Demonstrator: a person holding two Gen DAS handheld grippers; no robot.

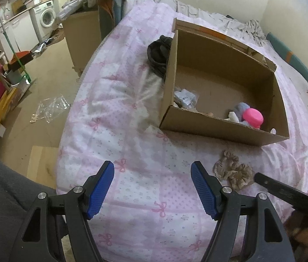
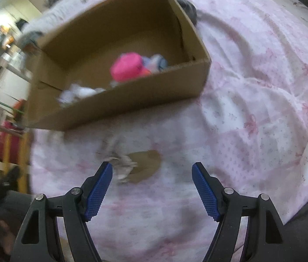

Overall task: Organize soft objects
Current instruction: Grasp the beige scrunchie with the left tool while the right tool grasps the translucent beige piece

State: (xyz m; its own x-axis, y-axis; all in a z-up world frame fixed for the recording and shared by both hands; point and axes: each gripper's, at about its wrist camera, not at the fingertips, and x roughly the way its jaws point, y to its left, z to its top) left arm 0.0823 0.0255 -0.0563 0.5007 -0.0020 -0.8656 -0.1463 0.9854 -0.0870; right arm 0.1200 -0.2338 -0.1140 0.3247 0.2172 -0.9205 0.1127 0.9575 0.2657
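Observation:
An open cardboard box [image 1: 215, 131] sits on the pink quilt; it also shows in the right wrist view [image 2: 119, 113]. Inside lie a pink round soft item [image 1: 253, 116], a grey-blue plush [image 1: 240, 109] and a packet [image 1: 185, 97]. Two beige scrunchies [image 1: 233, 171] lie on the quilt in front of the box, right of my open, empty left gripper [image 1: 152, 188]. In the blurred right wrist view the scrunchies [image 2: 138, 167] lie just ahead of my open, empty right gripper [image 2: 152, 188], nearer its left finger. The right tool's black body [image 1: 285, 193] shows in the left wrist view.
A dark garment [image 1: 159, 53] lies against the box's left wall. The bed's left edge drops to a floor with plastic bags [image 1: 51, 108]. A second cardboard box [image 1: 81, 39] stands on the floor. Crumpled bedding [image 1: 250, 28] lies behind the box.

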